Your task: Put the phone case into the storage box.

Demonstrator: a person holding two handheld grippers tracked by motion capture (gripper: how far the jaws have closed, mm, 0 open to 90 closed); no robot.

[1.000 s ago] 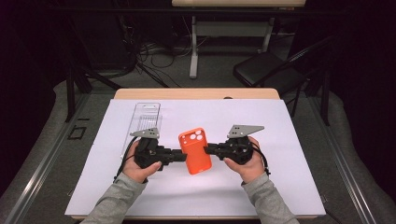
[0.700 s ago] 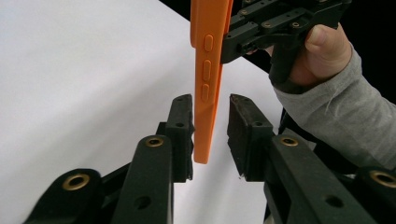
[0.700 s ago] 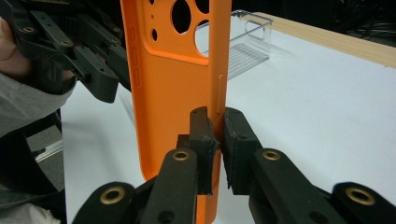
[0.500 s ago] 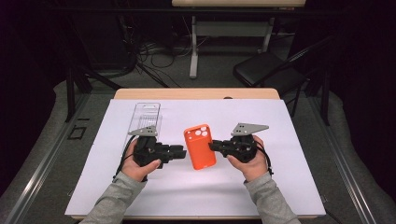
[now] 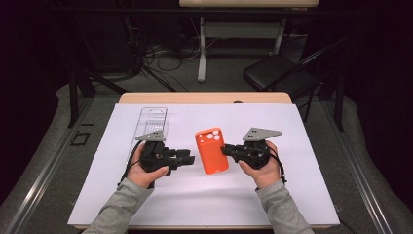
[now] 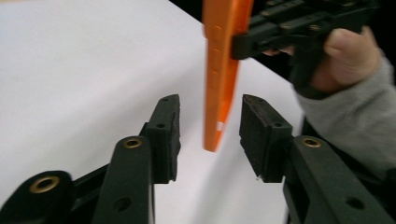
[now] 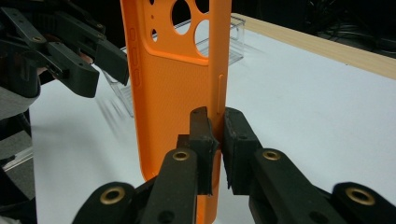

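An orange phone case with camera cut-outs is held above the white sheet. My right gripper is shut on its right edge; in the right gripper view the two jaws pinch the side wall of the orange phone case. My left gripper stands open just left of the case. In the left gripper view the orange phone case hangs edge-on past the spread fingertips, touching neither jaw.
A clear plastic box lies on the white sheet behind my left hand. The wooden table edge runs along the back. A black chair and cables sit on the floor beyond.
The left gripper has let go of the case and drawn back to the left, open. The right gripper has carried the case slightly right and keeps hold of it.
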